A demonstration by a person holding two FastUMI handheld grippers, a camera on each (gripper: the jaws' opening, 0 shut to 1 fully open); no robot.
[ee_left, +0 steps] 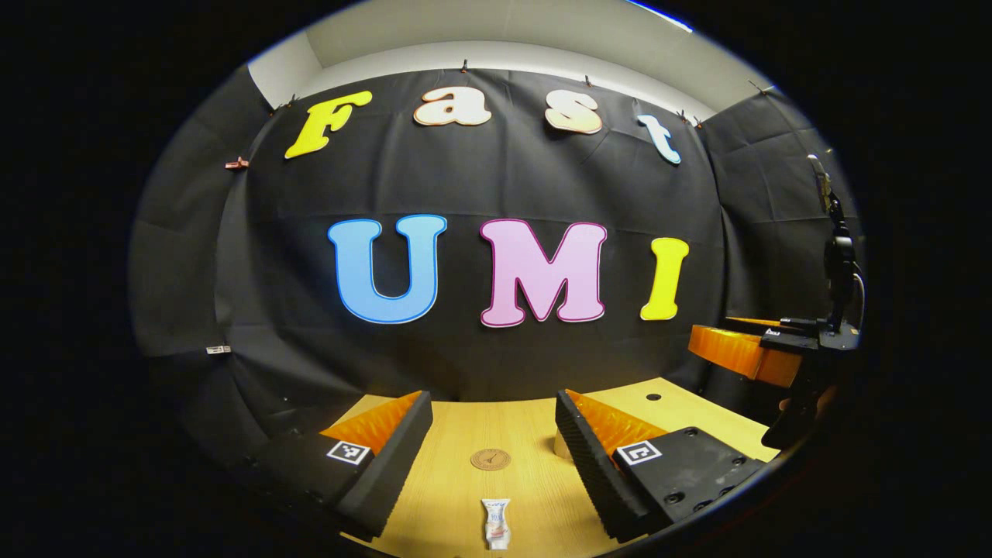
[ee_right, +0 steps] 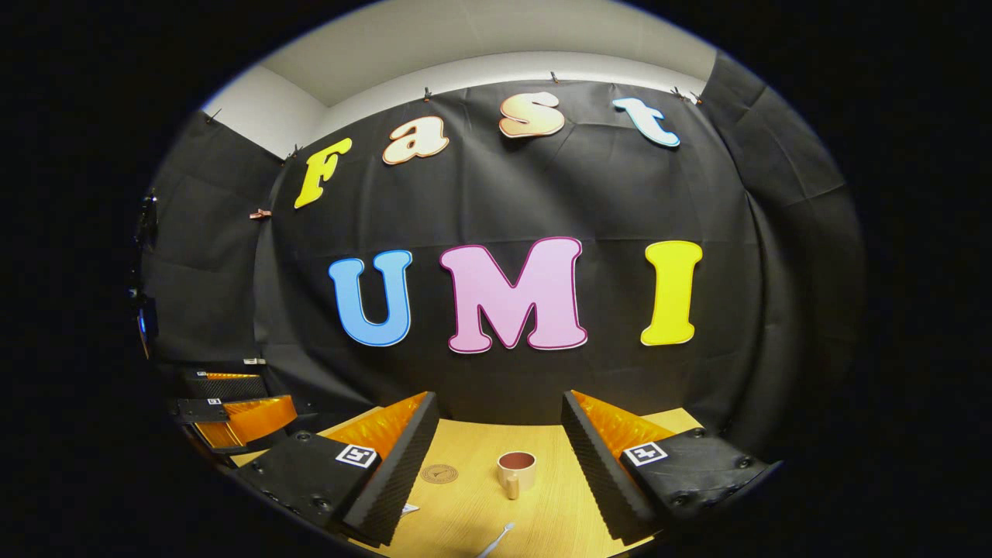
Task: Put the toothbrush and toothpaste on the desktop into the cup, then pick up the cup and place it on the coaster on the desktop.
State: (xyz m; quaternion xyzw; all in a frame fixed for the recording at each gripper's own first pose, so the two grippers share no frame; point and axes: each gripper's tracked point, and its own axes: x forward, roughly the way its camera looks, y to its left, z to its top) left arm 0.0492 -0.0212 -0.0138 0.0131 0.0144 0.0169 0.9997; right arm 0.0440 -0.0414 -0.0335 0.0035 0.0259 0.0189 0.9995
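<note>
left gripper [ee_left: 496,457]: low over the wooden desktop [ee_left: 535,434], fingers spread wide with nothing between them; the inner ribbed faces stood well apart.
toothpaste [ee_left: 496,524]: lay flat on the desktop nearest the left gripper view's camera, between the two fingers' lines, lengthwise toward the wall, touching neither finger.
coaster [ee_left: 490,459]: a round brown disc flat on the desktop, beyond the toothpaste and apart from it, bare on top.
cup, left gripper view: only a pale sliver showed just behind the right-hand finger, at about the coaster's depth; too hidden to say more.
right gripper, seen from the left gripper view [ee_left: 744,349]: farther off at the right edge, raised above the desktop's far right corner, held by a hand [ee_left: 806,403] mostly in shadow.
right gripper [ee_right: 500,465]: in its own view, also over the desktop, fingers wide apart and holding nothing.
toothbrush [ee_right: 496,540]: a pale thin handle lay on the desktop at the bottom of the right gripper view, slanted, between the fingers' lines and touching neither.
cup [ee_right: 516,471]: stood upright on the desktop beyond the toothbrush, handle facing the camera, reddish-brown inside, nothing seen in it.
coaster, right gripper view: flat just left of the cup, apart from it.
booth wall: black cloth behind the desktop's far edge.
</note>
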